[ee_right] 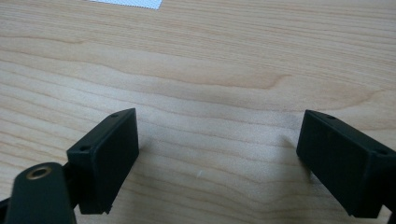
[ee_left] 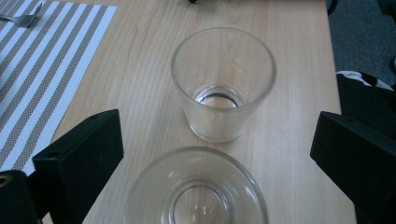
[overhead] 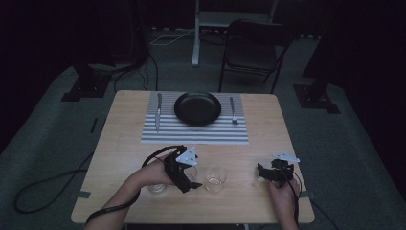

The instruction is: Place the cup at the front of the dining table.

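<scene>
Two clear empty glasses stand close together on the wooden table near its front edge. My left gripper points to the right, with its jaws wide open around the nearer glass and apart from its rim. The farther glass stands just beyond the jaw tips. In the left gripper view my left gripper has a black jaw on either side of the nearer glass. My right gripper rests low at the front right, open over bare wood, with nothing between its jaws.
A grey striped placemat lies at the far middle with a black plate, a knife on its left and a fork on its right. Something glass-like shows under the left hand. A chair stands beyond the table.
</scene>
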Demonstrator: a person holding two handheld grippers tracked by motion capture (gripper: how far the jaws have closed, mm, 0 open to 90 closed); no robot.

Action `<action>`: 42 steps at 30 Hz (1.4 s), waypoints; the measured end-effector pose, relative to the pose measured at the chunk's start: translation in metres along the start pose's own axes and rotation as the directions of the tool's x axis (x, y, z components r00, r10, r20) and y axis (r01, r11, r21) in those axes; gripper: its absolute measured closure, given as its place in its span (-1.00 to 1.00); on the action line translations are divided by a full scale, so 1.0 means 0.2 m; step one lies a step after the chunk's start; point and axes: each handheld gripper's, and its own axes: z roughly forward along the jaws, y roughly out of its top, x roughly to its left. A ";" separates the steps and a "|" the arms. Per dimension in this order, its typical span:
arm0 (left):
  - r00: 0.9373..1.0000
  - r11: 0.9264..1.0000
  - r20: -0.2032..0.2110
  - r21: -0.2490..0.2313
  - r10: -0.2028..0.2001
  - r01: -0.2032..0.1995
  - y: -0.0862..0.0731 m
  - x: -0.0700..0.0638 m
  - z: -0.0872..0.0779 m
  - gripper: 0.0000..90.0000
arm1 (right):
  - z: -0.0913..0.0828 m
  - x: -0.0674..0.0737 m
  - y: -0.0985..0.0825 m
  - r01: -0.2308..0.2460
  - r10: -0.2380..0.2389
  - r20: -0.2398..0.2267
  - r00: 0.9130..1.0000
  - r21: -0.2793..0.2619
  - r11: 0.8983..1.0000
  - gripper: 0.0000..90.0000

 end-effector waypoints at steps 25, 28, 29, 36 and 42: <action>0.998 0.997 0.057 0.066 0.037 -0.041 0.14 0.00 0.21 -0.94 | 0.00 0.00 0.00 0.000 0.000 -0.001 1.000 0.000 1.000 -0.72; 0.998 0.997 0.060 0.074 0.034 -0.038 0.15 0.00 0.24 -0.94 | 0.00 0.00 0.00 0.000 0.000 -0.001 1.000 0.000 1.000 -0.72; 0.997 0.996 0.062 0.080 0.040 -0.045 0.16 0.00 0.25 -0.94 | 0.00 0.00 0.00 0.000 0.000 -0.001 1.000 0.000 1.000 -0.72; 0.996 0.993 0.075 0.105 0.039 -0.047 0.18 -0.01 0.29 -0.94 | 0.00 0.00 0.00 0.000 0.000 -0.001 1.000 0.000 1.000 -0.72; 0.997 0.988 0.060 0.144 0.041 -0.049 0.19 -0.01 0.32 -0.94 | 0.00 0.00 0.00 0.000 0.000 0.000 1.000 0.000 1.000 -0.72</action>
